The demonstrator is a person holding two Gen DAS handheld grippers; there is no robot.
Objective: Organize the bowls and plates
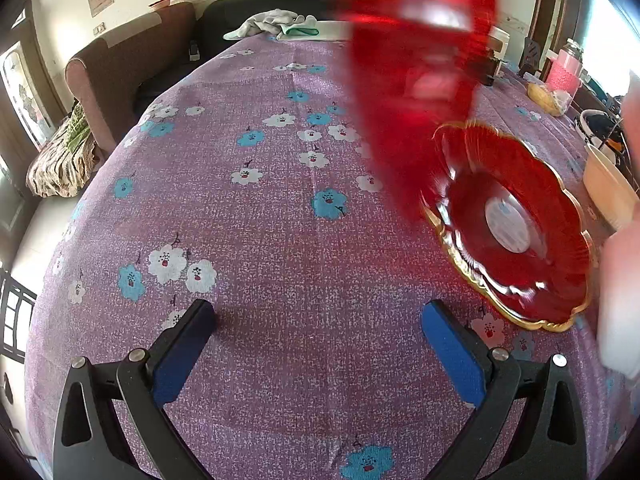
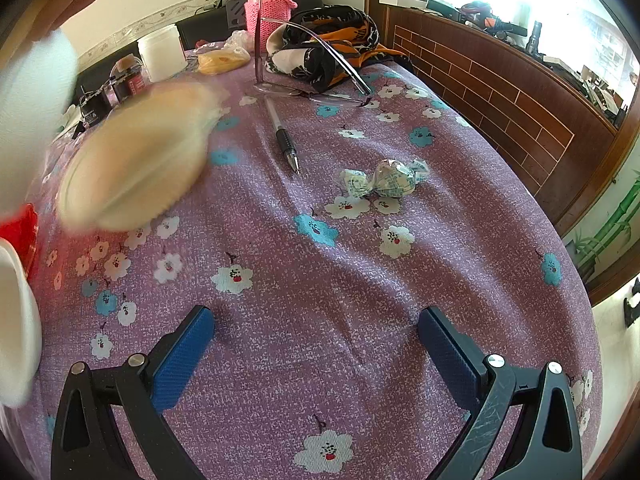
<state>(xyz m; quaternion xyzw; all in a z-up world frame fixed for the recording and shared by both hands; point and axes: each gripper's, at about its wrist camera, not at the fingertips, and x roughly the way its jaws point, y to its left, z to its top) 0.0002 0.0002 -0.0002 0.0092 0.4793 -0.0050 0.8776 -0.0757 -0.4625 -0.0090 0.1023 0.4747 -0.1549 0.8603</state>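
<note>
A red glass plate with a gold scalloped rim lies on the purple flowered tablecloth at the right of the left wrist view. A second red glass dish, blurred, hangs in the air above it. A cream bowl sits at the far right; it also shows, blurred, in the right wrist view. A red dish edge shows at the far left there. My left gripper is open and empty over the cloth. My right gripper is open and empty too.
A pen, a wrapped candy, eyeglasses, a patterned cloth, a pink-sleeved bottle and a white jar lie at the table's far end. A brown sofa stands left. A blurred white shape crosses at left.
</note>
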